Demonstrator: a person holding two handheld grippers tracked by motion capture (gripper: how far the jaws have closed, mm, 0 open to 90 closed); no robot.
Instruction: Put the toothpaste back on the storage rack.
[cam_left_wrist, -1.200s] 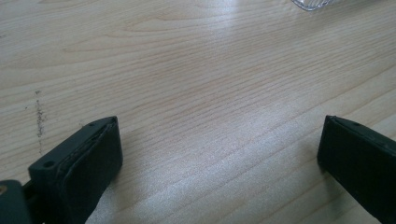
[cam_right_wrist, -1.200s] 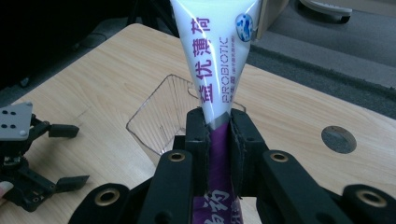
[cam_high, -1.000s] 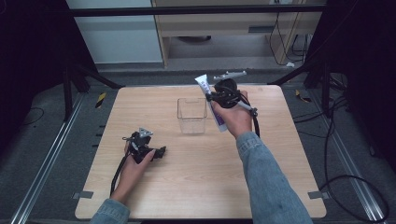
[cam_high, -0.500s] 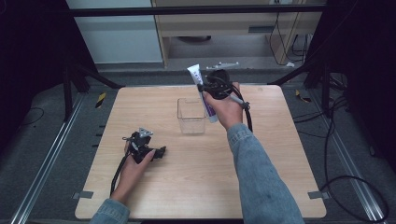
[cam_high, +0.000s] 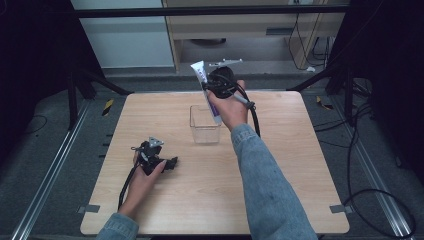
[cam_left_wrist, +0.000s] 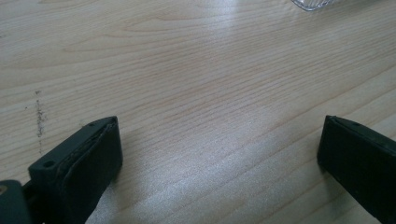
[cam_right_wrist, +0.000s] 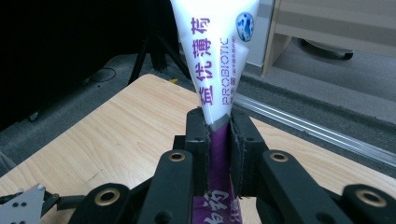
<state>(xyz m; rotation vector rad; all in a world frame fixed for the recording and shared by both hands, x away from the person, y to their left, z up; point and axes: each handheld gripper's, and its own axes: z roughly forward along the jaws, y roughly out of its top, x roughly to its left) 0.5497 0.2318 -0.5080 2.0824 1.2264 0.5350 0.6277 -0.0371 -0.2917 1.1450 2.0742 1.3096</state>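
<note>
A white and purple toothpaste tube (cam_high: 209, 95) (cam_right_wrist: 218, 70) is held up in the air by my right gripper (cam_high: 214, 89) (cam_right_wrist: 218, 128), which is shut on it near its middle. The tube's flat crimped end points up and away, and its lower purple end hangs just above the far right side of a clear square plastic cup (cam_high: 205, 125) standing mid-table. My left gripper (cam_high: 172, 163) (cam_left_wrist: 219, 154) rests on the wooden table (cam_high: 285, 160) at the front left, its jaws wide open with bare wood between them.
A corner of the clear cup (cam_left_wrist: 327, 3) shows at the top of the left gripper view. A black cable (cam_high: 252, 117) loops off the right gripper. Black tripod legs and floor rails surround the table.
My right gripper has carried the tube leftward, from right of the cup to above its far right side, turning it more upright. The left gripper has stayed put.
</note>
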